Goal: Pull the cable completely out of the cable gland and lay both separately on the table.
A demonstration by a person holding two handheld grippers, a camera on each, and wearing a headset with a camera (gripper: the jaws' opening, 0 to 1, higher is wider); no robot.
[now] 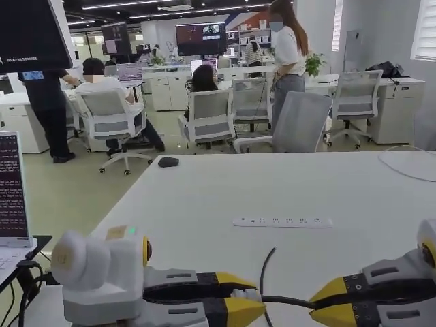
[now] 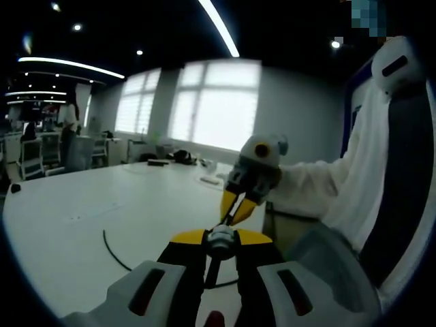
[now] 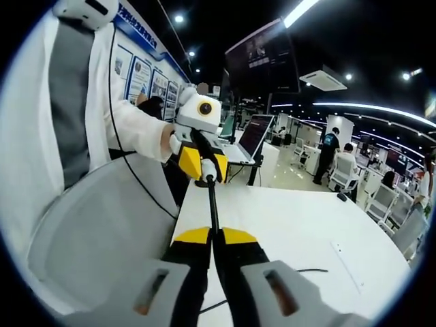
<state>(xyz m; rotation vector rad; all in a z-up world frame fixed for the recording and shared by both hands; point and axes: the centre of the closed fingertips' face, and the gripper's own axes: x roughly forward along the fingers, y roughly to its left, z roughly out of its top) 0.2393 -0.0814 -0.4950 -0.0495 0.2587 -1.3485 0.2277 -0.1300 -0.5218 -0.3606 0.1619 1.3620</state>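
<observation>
Two tongs tip to tip above near edge of white desk [image 1: 204,197]. Grey cable gland [image 1: 248,294] clamped in left tongs [image 1: 255,297], off the desk surface. Black cable [image 1: 286,299] pinched tight in right tongs [image 1: 315,303], just beside gland. Short straight run of cable between the two, entering gland; loose tail curving away across desk beyond.

Left gripper view: gland between own yellow tips, right tongs [image 2: 237,210] facing in, cable tail lying on desk. Right gripper view: cable leading straight from own closed tips up to gland held by left tongs [image 3: 204,178].

White power strip [image 1: 283,222] further out on desk, markings too small to read. Lit laptop screen [image 1: 11,187] at far left, rows of text, unreadable. Blue wall banner [image 3: 139,24] with white lettering, illegible.
</observation>
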